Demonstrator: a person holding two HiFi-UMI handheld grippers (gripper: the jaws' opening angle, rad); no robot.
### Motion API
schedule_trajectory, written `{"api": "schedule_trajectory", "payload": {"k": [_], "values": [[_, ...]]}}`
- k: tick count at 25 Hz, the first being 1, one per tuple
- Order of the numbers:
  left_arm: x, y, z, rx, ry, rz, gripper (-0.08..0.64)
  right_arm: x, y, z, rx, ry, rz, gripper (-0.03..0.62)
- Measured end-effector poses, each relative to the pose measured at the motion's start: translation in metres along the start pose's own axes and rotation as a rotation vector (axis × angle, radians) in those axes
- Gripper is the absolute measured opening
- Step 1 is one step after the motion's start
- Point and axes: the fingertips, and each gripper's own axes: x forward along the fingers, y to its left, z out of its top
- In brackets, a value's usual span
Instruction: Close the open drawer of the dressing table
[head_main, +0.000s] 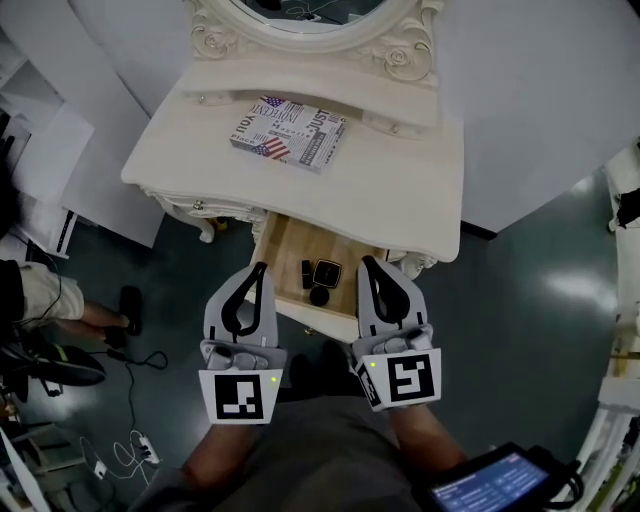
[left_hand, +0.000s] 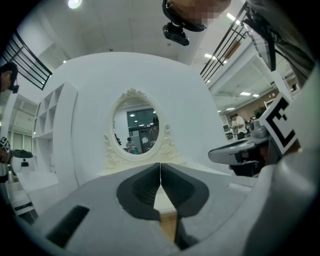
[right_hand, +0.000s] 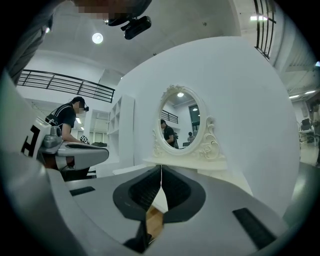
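The cream dressing table (head_main: 400, 200) stands ahead, and its wooden drawer (head_main: 285, 255) is pulled out toward me with small black items (head_main: 322, 276) inside. My left gripper (head_main: 261, 268) is shut and empty, its tip over the drawer's left front corner. My right gripper (head_main: 366, 263) is also shut and empty, over the drawer's right front part. Whether either one touches the drawer I cannot tell. In the left gripper view the shut left gripper (left_hand: 160, 166) points level at the table, and a strip of the wooden drawer (left_hand: 168, 227) shows below. The right gripper (right_hand: 161, 169) looks the same way, with the drawer (right_hand: 154, 222) beneath.
A printed box (head_main: 290, 132) with flag patterns lies on the tabletop below the oval mirror (head_main: 310, 15). Cables and a power strip (head_main: 135, 445) lie on the floor at left, near a person's foot (head_main: 128, 305). A tablet screen (head_main: 495, 485) sits at bottom right. White panels stand on both sides.
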Motion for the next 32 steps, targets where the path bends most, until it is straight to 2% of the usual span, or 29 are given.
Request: {"api": "schedule_trajectory", "payload": {"k": [5,10,13,21,25,29,32], "values": [[0.002,0.005,-0.016,-0.028,0.017,-0.052,0.017,-0.005,0.007,-0.013,-0.003,0.042,-0.049,0.014],[-0.005,-0.003,-0.043,-0.027,0.073,-0.112,0.016,-0.016,0.016,-0.033,0.003,0.089,-0.085,0.014],[-0.013,-0.008,-0.064,-0.061,0.110,-0.126,0.017,-0.025,0.023,-0.052,0.012,0.126,-0.096,0.014],[-0.041,-0.039,-0.121,-0.090,0.208,-0.209,0.016,-0.049,0.036,-0.086,0.039,0.178,-0.126,0.014],[-0.051,-0.053,-0.150,-0.142,0.226,-0.219,0.017,-0.059,0.043,-0.102,0.055,0.184,-0.130,0.014],[-0.063,-0.070,-0.182,-0.162,0.265,-0.256,0.017,-0.070,0.048,-0.129,0.077,0.217,-0.130,0.014],[-0.068,-0.081,-0.196,-0.178,0.258,-0.292,0.018,-0.075,0.053,-0.145,0.097,0.236,-0.129,0.014]]}}
